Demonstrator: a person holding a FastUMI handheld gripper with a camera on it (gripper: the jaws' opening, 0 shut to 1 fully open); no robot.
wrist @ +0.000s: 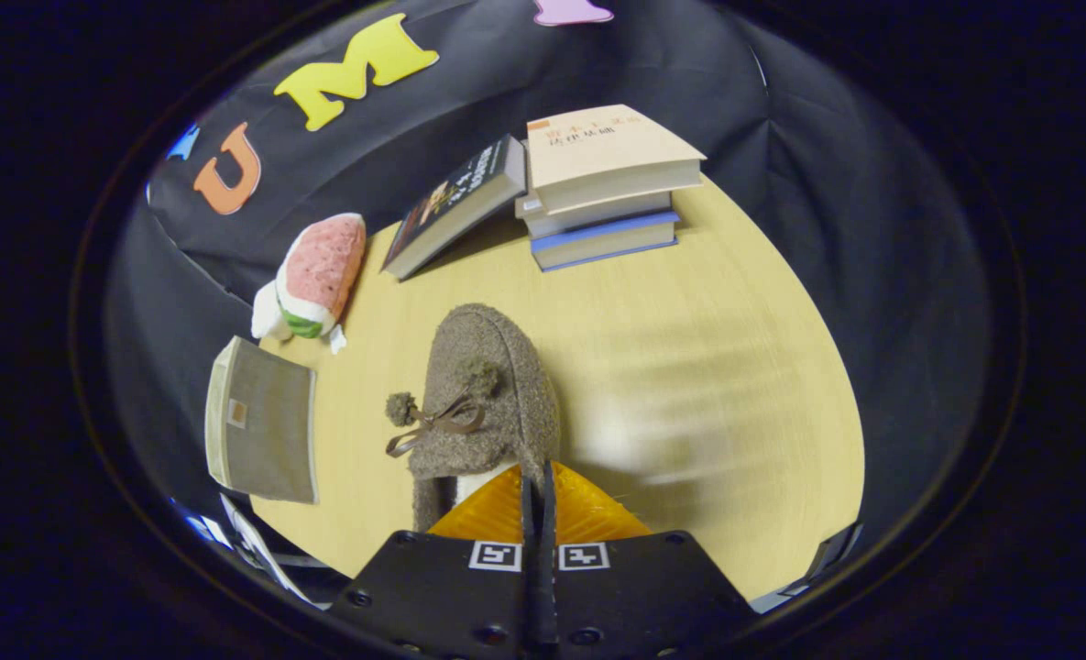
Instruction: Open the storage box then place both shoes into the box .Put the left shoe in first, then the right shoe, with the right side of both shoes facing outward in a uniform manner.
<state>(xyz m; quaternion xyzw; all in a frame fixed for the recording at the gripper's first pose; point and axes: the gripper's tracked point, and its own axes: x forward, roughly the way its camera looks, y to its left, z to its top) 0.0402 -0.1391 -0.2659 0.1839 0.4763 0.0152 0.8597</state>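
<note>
Gripping the heel edge of a brown wool slipper (488, 394), the hand-held gripper (537, 495) pinches nearly closed above the bench (735, 367); stacked books (597, 183) lie beyond.

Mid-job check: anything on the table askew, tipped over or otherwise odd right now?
One thing: the dark book leans tilted against the stack of books instead of lying flat. The claw is closed on the heel edge of the brown slipper, which seems lifted. A pale blur beside the slipper is too smeared to identify.
</note>
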